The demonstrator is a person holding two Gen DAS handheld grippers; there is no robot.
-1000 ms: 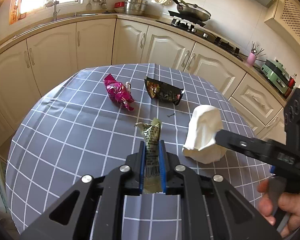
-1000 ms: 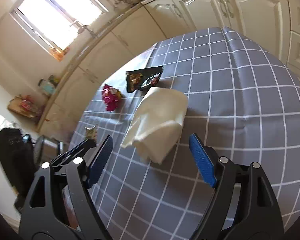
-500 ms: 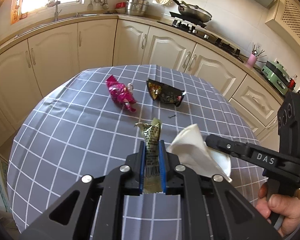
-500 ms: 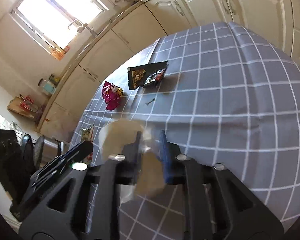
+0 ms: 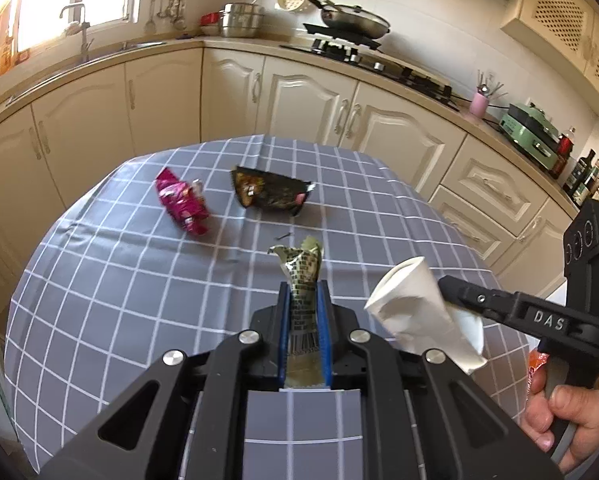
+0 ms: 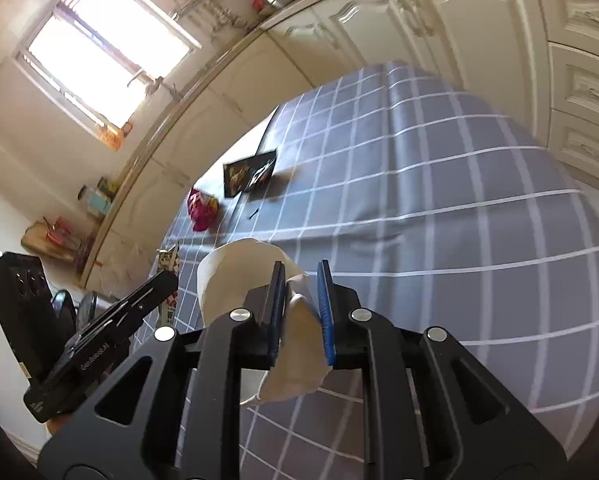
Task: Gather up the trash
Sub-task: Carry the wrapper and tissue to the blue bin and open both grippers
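Grey white-grid tablecloth [image 5: 99,280] is covering the round table. Cream panelled cabinets [image 5: 159,96] are running along behind it. Dark frying pan [image 5: 355,20] is sitting on the black gas hob [image 5: 363,58], steel stockpot [image 5: 241,20] standing left of it. Pink utensil cup [image 5: 479,104] and mint green appliance [image 5: 533,140] are standing on the counter. Bright window [image 6: 107,52] is glaring above the tap.

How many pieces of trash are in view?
4: a pink wrapper and a dark snack bag lying on the table, an olive wrapper in the left tool, a crushed paper cup in the right tool.
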